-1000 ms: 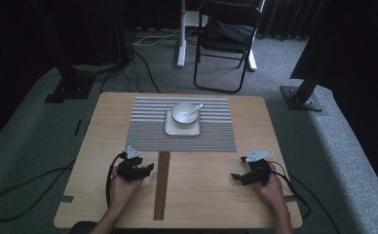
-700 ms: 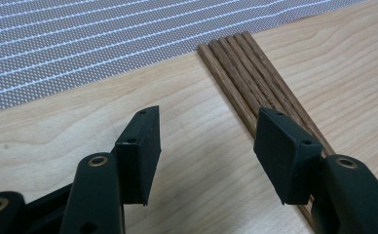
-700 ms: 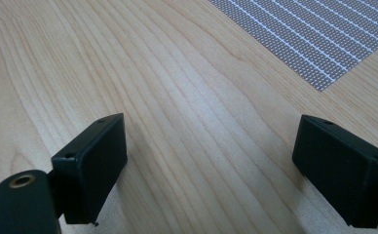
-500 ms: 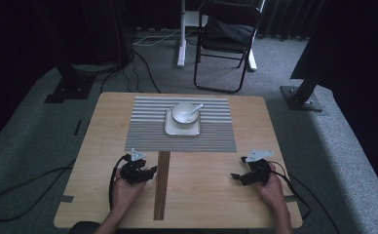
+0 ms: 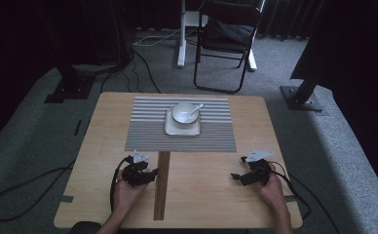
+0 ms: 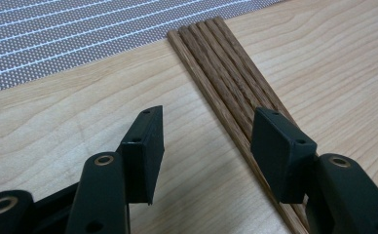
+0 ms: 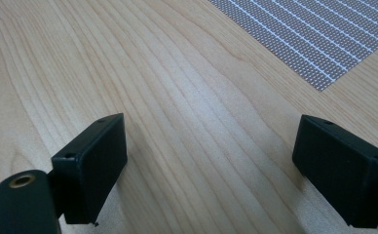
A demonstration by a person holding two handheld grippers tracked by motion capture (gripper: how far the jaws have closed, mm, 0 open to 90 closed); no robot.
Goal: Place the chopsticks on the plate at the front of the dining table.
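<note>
- Chopsticks (image 6: 226, 73): a bundle of dark wooden sticks lying flat and side by side on the wooden surface (image 5: 206, 195). In the high view the chopsticks (image 5: 161, 184) run from the near edge of the striped placemat (image 5: 143, 131) toward the person's side, left of centre.
- Left tongs (image 6: 206, 146): low over the surface, just beside the bundle. One jaw stands over bare wood, the other over the sticks' near part; contact cannot be told. The jaws stand wide, nothing gripped, and have just been closing a little.
- In the high view the left tongs (image 5: 150, 174) sit in the person's left hand (image 5: 126, 190), their tips at the bundle's left edge.
- Right tongs (image 7: 206, 165): jaws wide apart over bare wood, holding nothing; a corner of the placemat lies ahead.
- In the high view the right tongs (image 5: 238, 176) are well apart from the chopsticks, at the surface's right side.
- On the placemat: a white square plate (image 5: 170, 129) carrying a white bowl (image 5: 181, 113) with a spoon (image 5: 195, 108) in it.
</note>
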